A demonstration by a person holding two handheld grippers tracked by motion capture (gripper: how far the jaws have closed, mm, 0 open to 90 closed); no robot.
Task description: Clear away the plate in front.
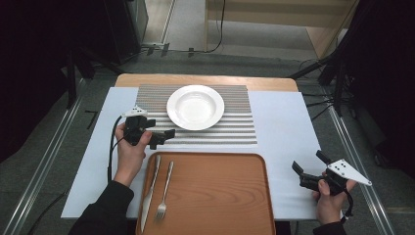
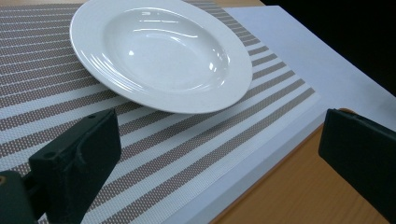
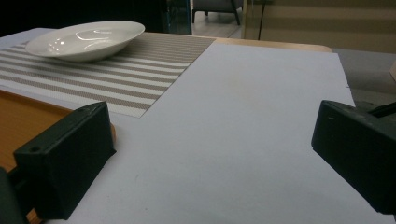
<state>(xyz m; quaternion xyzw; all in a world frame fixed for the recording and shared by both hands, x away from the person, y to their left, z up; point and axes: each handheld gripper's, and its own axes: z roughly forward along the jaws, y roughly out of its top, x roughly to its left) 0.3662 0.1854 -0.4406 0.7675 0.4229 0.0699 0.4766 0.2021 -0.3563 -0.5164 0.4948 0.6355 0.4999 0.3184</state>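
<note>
A white deep plate (image 1: 195, 106) (image 2: 159, 51) (image 3: 86, 39) sits on a striped placemat (image 1: 240, 127) (image 2: 46, 70) (image 3: 140, 70). My left gripper (image 1: 162, 138) (image 2: 219, 135) hovers over the mat's near left edge, just short of the plate, open with nothing between its jaws. A wooden tray (image 1: 215, 191) (image 2: 303, 196) (image 3: 23, 116) lies in front, with a knife (image 1: 150, 188) and a fork (image 1: 165, 191) side by side at its left end. My right gripper (image 1: 308, 161) (image 3: 210, 121) is open and empty, low over the white sheet right of the tray.
A white sheet (image 1: 284, 147) (image 3: 252, 116) covers most of the wooden table under the mat and tray. Dark stands and cables (image 1: 337, 88) flank the table on both sides. Most of the tray's surface is bare wood.
</note>
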